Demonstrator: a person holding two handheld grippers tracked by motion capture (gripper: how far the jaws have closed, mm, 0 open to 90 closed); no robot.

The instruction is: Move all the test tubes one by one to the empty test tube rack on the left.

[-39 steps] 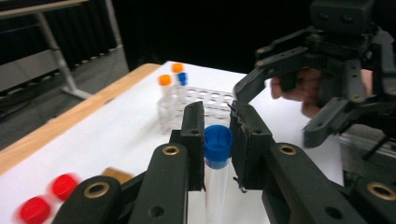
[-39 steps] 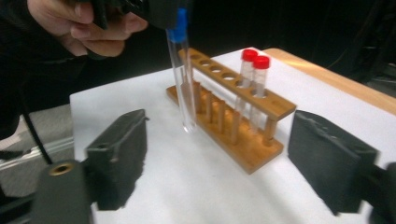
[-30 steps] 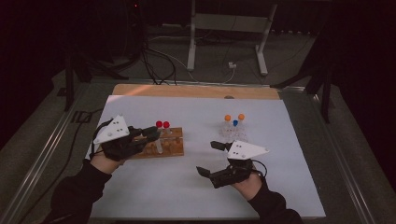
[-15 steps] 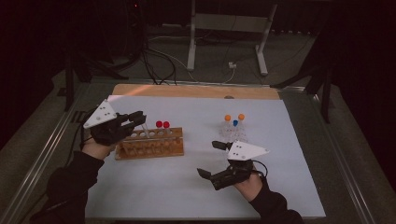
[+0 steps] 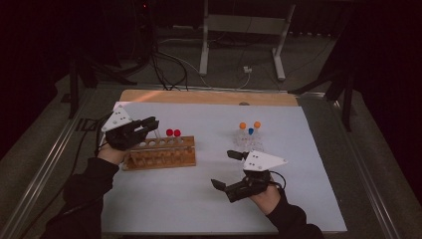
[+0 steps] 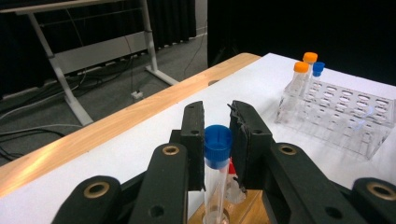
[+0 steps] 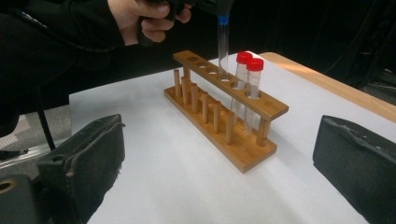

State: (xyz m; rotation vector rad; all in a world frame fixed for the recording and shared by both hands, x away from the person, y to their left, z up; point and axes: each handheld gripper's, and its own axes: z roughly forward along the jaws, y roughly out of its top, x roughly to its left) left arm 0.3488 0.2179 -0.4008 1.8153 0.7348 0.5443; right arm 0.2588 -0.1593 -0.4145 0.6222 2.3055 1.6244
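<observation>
My left gripper point(image 5: 149, 124) is shut on a clear tube with a blue cap point(image 6: 217, 140), gripping it just below the cap. The tube point(image 7: 222, 42) stands upright with its lower end in a hole of the wooden rack point(image 5: 159, 154), beside two red-capped tubes point(image 7: 247, 60) that stand in the same rack point(image 7: 224, 107). My right gripper point(image 5: 225, 169) rests low on the white table near the front. Its jaws have just been opening and stand wide apart with nothing between them point(image 7: 219, 163).
A clear plastic rack point(image 5: 249, 142) at centre right holds two orange-capped tubes point(image 6: 301, 67) and a blue-capped one. The table's wooden far edge point(image 5: 209, 97) has a metal stand on the floor behind it. Bare white surface lies between the two racks.
My left gripper has moved from over the rack's front towards its far left end, with the blue-capped tube still in it. The right hand has stayed put.
</observation>
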